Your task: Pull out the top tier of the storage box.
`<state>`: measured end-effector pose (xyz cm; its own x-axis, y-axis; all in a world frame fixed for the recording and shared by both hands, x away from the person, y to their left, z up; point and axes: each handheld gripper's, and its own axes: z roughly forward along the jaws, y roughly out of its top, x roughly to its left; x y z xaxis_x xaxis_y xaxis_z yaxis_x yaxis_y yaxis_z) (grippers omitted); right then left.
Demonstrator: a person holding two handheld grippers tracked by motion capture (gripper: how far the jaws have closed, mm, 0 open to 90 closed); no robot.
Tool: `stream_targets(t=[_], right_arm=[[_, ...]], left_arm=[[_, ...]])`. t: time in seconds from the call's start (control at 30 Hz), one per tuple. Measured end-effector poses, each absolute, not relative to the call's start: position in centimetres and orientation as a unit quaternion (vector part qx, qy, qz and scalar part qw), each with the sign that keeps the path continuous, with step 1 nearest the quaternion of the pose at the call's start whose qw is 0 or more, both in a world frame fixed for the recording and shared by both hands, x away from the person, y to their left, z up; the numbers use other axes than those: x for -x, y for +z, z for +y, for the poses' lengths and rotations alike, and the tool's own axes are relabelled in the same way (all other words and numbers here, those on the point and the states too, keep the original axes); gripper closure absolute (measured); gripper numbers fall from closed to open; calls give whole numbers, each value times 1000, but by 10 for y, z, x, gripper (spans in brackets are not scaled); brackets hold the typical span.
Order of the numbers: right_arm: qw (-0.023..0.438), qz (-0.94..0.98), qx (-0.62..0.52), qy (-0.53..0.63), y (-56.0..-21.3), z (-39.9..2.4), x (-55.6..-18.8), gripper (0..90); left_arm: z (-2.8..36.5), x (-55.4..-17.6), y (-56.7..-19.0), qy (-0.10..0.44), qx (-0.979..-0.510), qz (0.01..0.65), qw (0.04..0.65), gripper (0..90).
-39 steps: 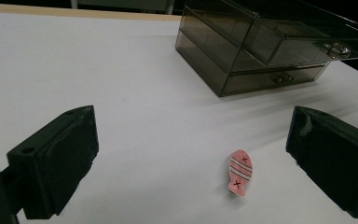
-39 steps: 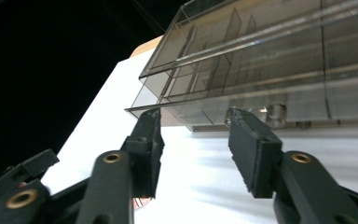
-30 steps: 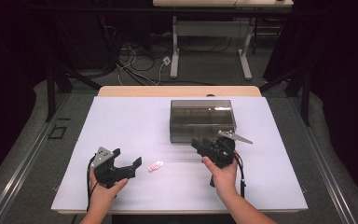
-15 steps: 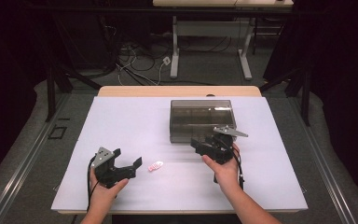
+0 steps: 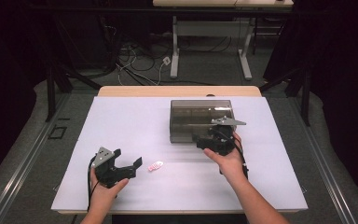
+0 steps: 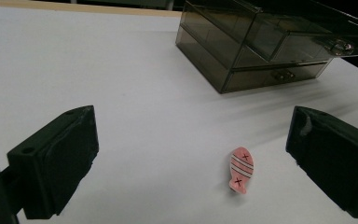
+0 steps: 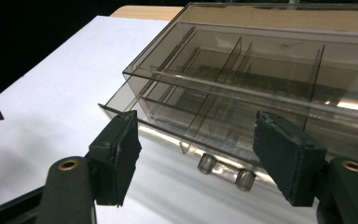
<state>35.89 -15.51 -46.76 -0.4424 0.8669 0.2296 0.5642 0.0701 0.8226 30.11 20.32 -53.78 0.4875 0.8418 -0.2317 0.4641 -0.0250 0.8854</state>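
**Ana:** White sheeting covers the table [image 5: 121, 121], with dark floor and cables behind it. What is the person busy with?

**Ben:** Most likely getting the pink fish clip [image 5: 155, 165] into the smoked plastic drawer box [image 5: 186, 122]. The right gripper [image 5: 204, 140] sits at the box front, and its jaws have just been opening. They stand apart with nothing between them, and the top drawer [image 7: 223, 102] looks pulled out a little, its two small knobs [image 7: 225, 170] just ahead of the pads.

**Ana:** And the other one?

**Ben:** The left gripper [image 5: 131, 164] rests low near the table's front edge, jaws wide apart and empty. In the left gripper view the clip lies flat on the sheet between the two pads, closer to the right-hand pad [image 6: 331, 163], touching neither.

**Ana:** How should the pick go?

**Ben:** The clip is thin and flat, so the pads probably need to come down almost to the sheet and close across its narrow width, centred first so it is not nudged sideways. The right gripper should back clear of the drawer, leaving the opening free. If the drawer is not out far enough, another pull on the knobs may be needed.

**Ana:** What does the clip look like?

**Ben:** Small and fish-shaped, pale pink, with dark stripes over a white band in the middle and a small cross mark at either end. The tail points towards the camera.
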Motion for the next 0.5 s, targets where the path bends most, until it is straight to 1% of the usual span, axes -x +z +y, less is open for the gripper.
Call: stream_targets(t=[0.17, 0.3, 0.5], right_arm=[[155, 719, -500, 456, -464, -157, -365, 320], [168, 727, -494, 447, -462, -160, -369, 326], [173, 728, -497, 441, -461, -163, -373, 337]], left_arm=[[202, -302, -539, 181, -694, 472, 513, 26], [202, -302, -539, 180, -693, 473, 513, 26], [202, -302, -539, 181, -693, 474, 512, 27]])
